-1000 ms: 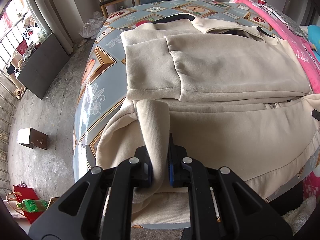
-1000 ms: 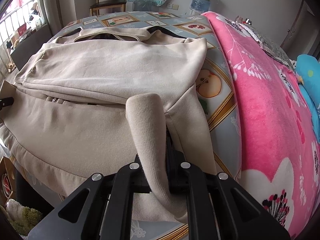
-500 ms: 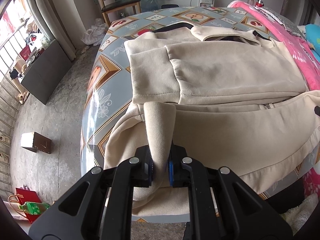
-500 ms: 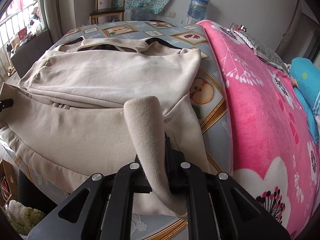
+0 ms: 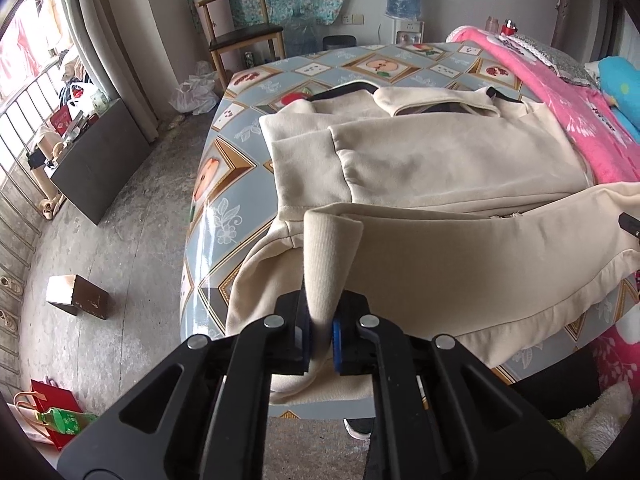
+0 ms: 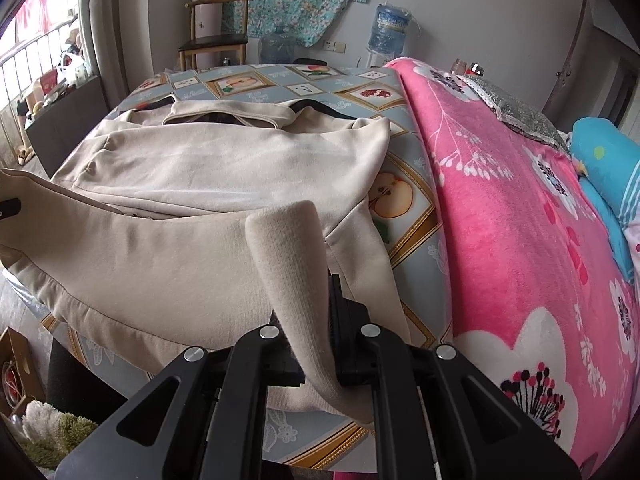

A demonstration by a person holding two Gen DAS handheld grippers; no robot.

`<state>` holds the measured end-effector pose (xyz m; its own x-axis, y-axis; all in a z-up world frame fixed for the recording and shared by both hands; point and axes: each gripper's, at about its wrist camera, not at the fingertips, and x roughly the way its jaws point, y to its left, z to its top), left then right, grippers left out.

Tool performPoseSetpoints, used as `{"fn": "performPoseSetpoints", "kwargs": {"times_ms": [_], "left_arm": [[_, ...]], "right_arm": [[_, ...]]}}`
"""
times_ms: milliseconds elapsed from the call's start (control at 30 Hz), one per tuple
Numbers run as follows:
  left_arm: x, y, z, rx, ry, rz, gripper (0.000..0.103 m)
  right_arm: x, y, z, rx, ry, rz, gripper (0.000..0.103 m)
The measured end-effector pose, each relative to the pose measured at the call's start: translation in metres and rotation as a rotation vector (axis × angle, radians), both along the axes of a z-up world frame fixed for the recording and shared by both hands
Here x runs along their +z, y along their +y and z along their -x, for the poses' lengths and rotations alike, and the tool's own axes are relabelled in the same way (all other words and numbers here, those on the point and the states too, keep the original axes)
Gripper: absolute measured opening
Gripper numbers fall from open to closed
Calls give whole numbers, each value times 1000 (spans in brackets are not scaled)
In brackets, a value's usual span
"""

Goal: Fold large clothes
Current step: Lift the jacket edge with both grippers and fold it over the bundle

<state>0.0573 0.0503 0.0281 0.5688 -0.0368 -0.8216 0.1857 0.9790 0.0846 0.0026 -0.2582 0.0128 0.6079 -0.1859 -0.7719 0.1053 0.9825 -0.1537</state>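
Observation:
A beige zip jacket lies front up on the bed's grey patterned sheet, with its sleeves folded across the chest. My left gripper pinches the left corner of the ribbed bottom hem, its jaws closing tighter on the cloth between them. In the right wrist view, my right gripper is shut on the hem's right corner. Between the two grips the lower part of the jacket hangs lifted above the bed's near edge. The collar lies at the far end.
A pink flowered blanket and a blue pillow cover the bed's right side. On the floor to the left are a wooden box, a red bag and a dark cabinet. A chair and a water jug stand beyond the bed.
Both grippers have risen with the hem still pinched. The jacket's lower part has lifted off the bed edge and come closer to the folded sleeves.

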Motion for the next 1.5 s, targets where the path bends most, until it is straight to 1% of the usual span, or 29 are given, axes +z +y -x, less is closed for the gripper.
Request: {"fn": "performPoseSetpoints", "kwargs": {"times_ms": [167, 367, 533, 700, 900, 1100, 1333, 1500], "left_arm": [[16, 4, 10, 2, -43, 13, 6], [35, 3, 15, -6, -97, 12, 6], [53, 3, 8, -13, -145, 1, 6], [68, 1, -6, -21, -184, -16, 6], [81, -3, -28, -27, -223, -33, 6], [85, -9, -53, -29, -244, -52, 6], [86, -13, -89, -33, -262, -42, 6], [77, -19, -127, -45, -255, -41, 6]], "right_arm": [[10, -2, 8, -11, -37, -10, 8], [27, -3, 12, -13, -88, -16, 8], [44, -4, 7, -8, -136, -6, 8], [61, -5, -8, -2, -185, 9, 8], [73, -7, -28, -2, -227, 25, 8], [82, -8, -53, 11, -248, 40, 8], [78, -15, -89, 17, -238, 46, 8], [68, -23, -125, 21, -211, 35, 7]]}}
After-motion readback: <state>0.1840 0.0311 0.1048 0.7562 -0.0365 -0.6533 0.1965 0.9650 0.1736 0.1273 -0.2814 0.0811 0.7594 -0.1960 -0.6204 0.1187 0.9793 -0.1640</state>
